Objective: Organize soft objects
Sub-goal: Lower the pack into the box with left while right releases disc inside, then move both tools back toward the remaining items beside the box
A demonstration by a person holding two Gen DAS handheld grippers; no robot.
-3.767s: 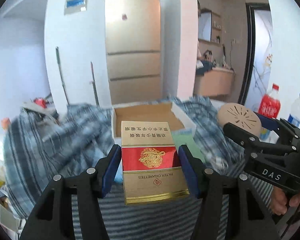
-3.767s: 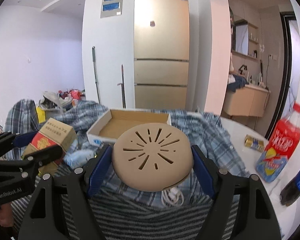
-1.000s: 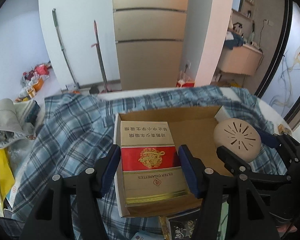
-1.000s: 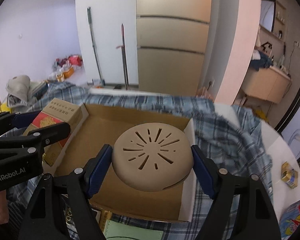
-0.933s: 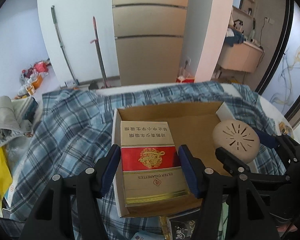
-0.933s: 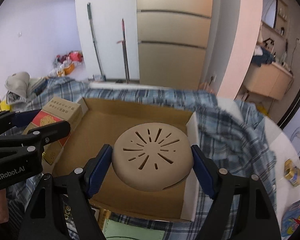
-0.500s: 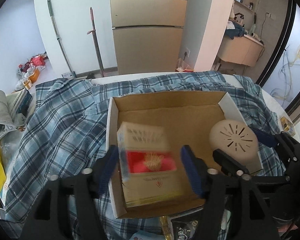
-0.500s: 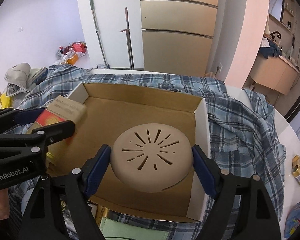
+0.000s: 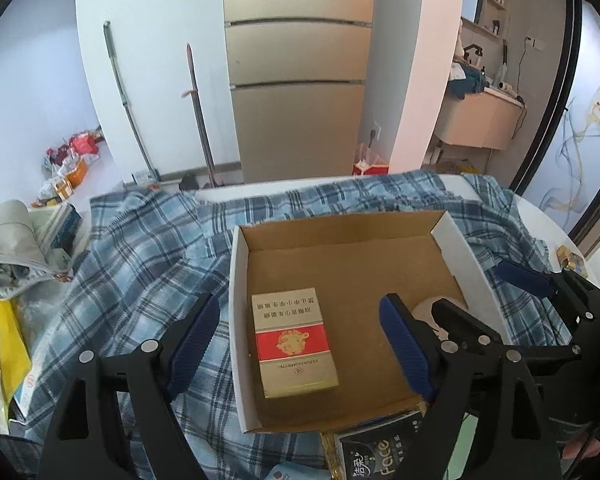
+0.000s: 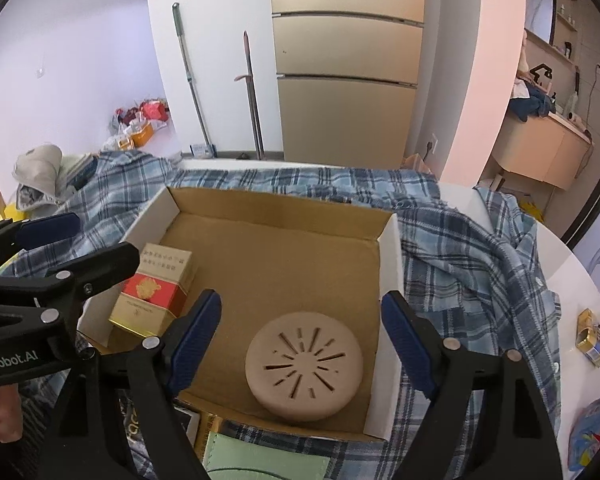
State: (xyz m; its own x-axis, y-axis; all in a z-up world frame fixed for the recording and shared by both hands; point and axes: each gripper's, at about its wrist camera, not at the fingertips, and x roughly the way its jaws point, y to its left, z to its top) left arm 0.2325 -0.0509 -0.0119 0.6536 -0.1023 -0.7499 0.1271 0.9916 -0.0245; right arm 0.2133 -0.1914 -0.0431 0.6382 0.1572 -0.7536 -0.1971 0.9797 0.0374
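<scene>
The left tongs [image 9: 300, 338] are standing wide apart over the near left part of the cardboard box [image 9: 456, 240], gripping nothing; their jaws have just been opening, and the cigarette pack [image 9: 294, 342] is lying flat on the box floor between the blue pads [image 9: 192, 334] without touching them. The pack is resting against the box's left wall, its red band facing up.

The right tongs [image 10: 302, 336] are also spread wide and holding nothing. The round tan pad [image 10: 304, 374] with radiating slits is lying on the box floor near the box's right wall and its near edge, between the right tongs' fingers [image 10: 406, 340] but clear of both.

The box is sitting on a blue plaid shirt [image 10: 468, 272] that is draped across the white table [image 10: 580, 288]. Just beyond the box's near edge, a green pouch [image 10: 260, 460] and a black packet [image 9: 380, 450] are lying. Well to the right of the box, a small gold and blue tin [image 10: 592, 338] is sitting on the bare table. A person's hand [image 10: 2, 418] is gripping the left tongs' handle at the left of the box.
</scene>
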